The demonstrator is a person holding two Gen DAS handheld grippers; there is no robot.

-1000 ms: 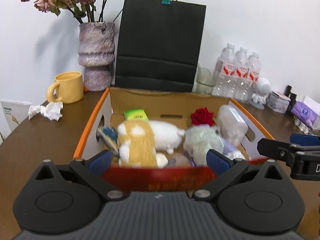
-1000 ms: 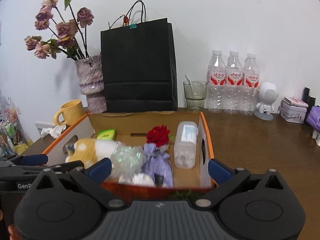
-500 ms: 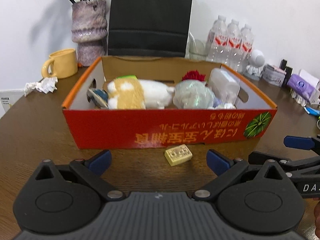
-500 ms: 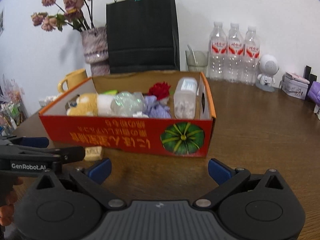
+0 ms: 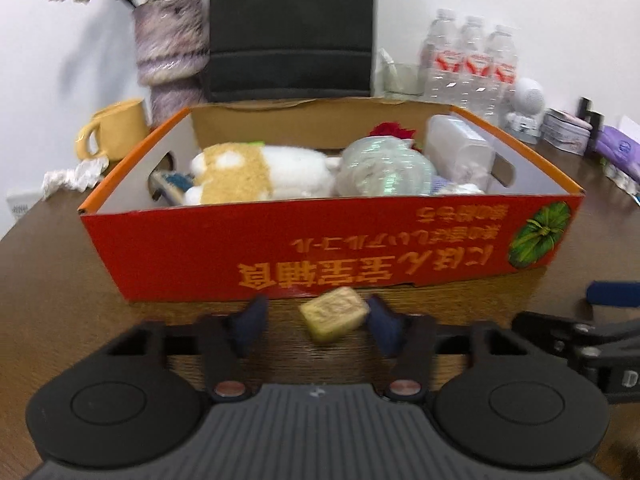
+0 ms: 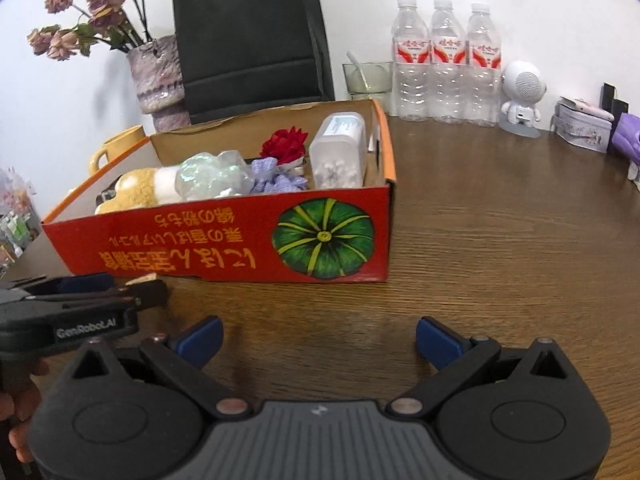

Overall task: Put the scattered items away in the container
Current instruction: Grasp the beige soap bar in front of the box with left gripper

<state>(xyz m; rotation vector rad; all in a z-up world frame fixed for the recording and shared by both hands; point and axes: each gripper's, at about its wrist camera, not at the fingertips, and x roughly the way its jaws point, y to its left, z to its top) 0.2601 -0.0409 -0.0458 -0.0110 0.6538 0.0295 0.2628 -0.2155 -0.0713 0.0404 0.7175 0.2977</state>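
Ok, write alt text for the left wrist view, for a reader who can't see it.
The left hand-held gripper, jaws closing, straddles a small yellow block lying on the wooden table just in front of a red cardboard box; the right pad looks about touching it. The box holds a plush toy and other items, and a black bag stands behind it.
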